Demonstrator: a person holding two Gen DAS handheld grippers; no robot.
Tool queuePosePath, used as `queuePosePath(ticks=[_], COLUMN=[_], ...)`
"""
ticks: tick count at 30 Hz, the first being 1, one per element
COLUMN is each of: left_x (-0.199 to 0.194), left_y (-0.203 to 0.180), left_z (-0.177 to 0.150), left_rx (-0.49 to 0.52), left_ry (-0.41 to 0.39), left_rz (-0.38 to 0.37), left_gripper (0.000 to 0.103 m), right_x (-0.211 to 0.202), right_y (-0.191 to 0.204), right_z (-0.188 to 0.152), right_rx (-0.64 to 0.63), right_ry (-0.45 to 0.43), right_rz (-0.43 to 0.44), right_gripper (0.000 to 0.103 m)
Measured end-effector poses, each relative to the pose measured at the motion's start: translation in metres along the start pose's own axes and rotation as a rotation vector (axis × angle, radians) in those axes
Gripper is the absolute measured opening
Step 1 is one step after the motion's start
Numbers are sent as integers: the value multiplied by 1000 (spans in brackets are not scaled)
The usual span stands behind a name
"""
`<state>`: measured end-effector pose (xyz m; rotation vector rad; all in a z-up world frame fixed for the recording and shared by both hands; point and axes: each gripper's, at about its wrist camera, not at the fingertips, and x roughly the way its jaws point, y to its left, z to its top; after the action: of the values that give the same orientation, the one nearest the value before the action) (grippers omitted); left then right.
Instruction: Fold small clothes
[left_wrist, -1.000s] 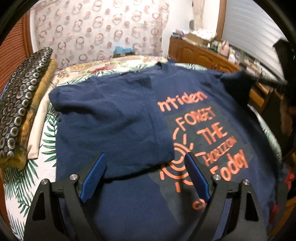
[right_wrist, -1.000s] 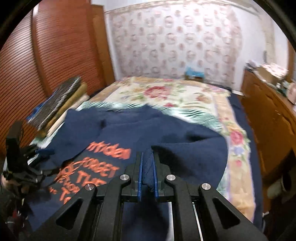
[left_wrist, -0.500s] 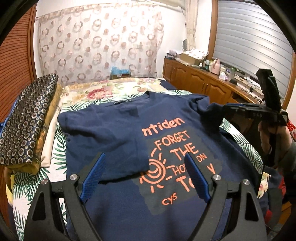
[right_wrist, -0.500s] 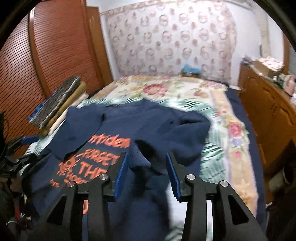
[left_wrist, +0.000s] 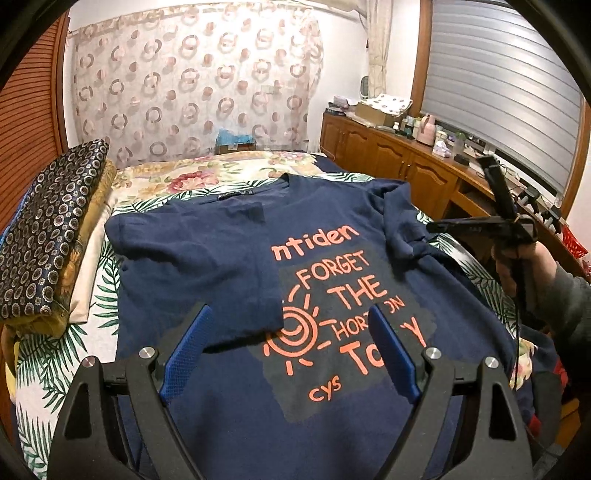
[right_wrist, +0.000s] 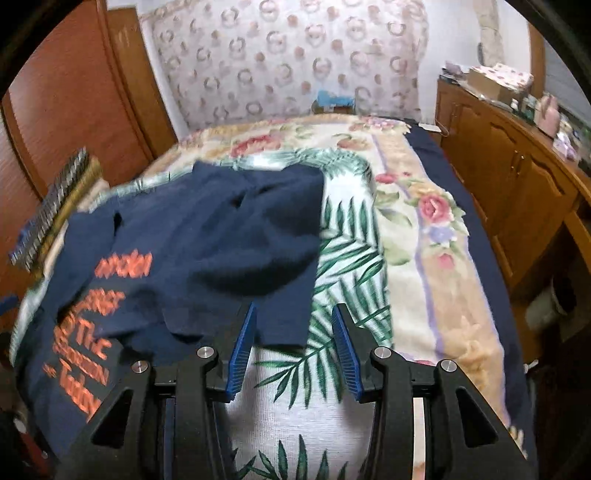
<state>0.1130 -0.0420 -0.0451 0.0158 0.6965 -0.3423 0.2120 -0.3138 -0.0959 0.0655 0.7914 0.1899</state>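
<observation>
Patterned curtains (left_wrist: 192, 92) hang behind the bed (right_wrist: 424, 229), whose floral, leafy cover carries the navy T-shirt (left_wrist: 229, 266) we are folding; it lies across the middle of the left wrist view with its orange print facing up. One side, sleeve included, is folded inward over the chest, covering the start of the lettering. At the left edge of that view folded fabrics (left_wrist: 44, 236) are stacked beside the shirt. Our left gripper (left_wrist: 291, 350) hangs over the lower part of the shirt with its blue fingers (left_wrist: 184, 347) spread wide and nothing between them. Our right gripper (right_wrist: 293, 350), seen at the right edge of the left wrist view in a hand (left_wrist: 517, 266), has just been opening: its fingers (right_wrist: 242, 350) stand partly apart, the shirt's side edge lies loose between them near the left one, and neither presses it. A wooden sideboard (left_wrist: 399, 162) at the upper right carries a cardboard box (left_wrist: 373, 112) with patterned cloth heaped on top, what is inside hidden, plus small bottles.
</observation>
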Motion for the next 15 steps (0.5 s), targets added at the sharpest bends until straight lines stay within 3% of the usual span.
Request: queuePosePath(ticks=[4, 7, 8, 10, 15], left_x=[1, -1, -2, -2, -4], left_y=[4, 7, 8, 10, 19], left_z=[-2, -4, -4, -4, -7], left_rx=[-12, -23, -26, -31, -53], left_ry=[0, -1, -1, -2, -6], left_rz=[3, 4, 5, 8, 16], left_gripper=[86, 86, 86, 86, 86], right_x=[13, 21, 22, 19, 2], right_y=[10, 23, 26, 32, 41], right_z=[11, 18, 19, 24, 49], right_rx=[-93, -127, -143, -176, -182], right_ry=[22, 36, 44, 40, -46], right_rz=[-73, -50, -44, -63, -10], right_gripper=[38, 8, 5, 4, 4])
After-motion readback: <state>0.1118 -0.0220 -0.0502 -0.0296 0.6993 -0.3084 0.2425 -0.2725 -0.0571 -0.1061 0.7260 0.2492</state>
